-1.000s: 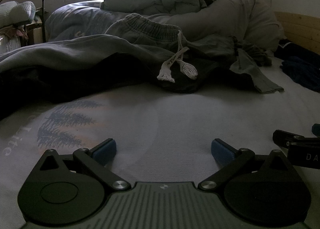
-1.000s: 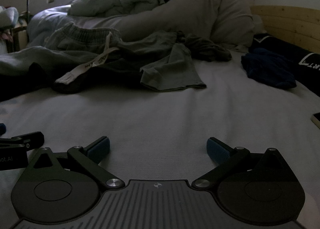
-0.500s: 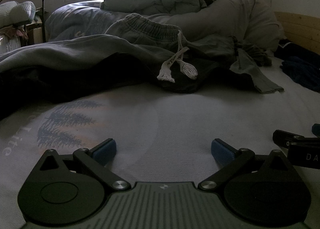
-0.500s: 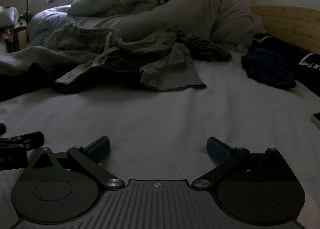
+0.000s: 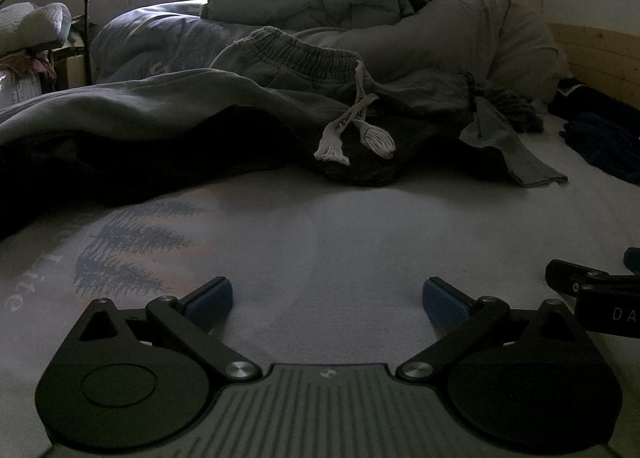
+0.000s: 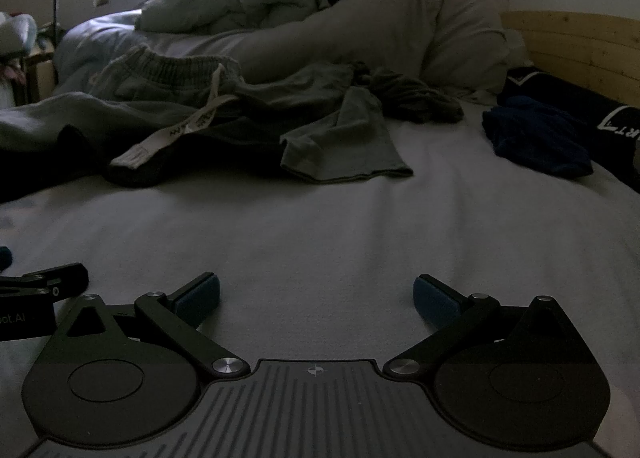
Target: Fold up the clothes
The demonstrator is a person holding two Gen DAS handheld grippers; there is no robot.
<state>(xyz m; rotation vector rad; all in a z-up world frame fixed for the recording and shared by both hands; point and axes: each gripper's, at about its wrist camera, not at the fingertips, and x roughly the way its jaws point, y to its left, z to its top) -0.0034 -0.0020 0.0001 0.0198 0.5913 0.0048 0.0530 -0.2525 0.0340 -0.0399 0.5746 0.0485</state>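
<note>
A heap of grey clothes lies across the bed ahead of both grippers. Grey sweatpants with an elastic waistband and a white drawstring sit on top. A grey garment's hem spreads toward me. My left gripper is open and empty, low over the white sheet. My right gripper is open and empty beside it, over the sheet. Each gripper's edge shows in the other's view.
A dark blue garment lies at the right, by a black item with white print and the wooden bed frame. A rumpled duvet and pillow fill the back. The sheet has a tree print at left.
</note>
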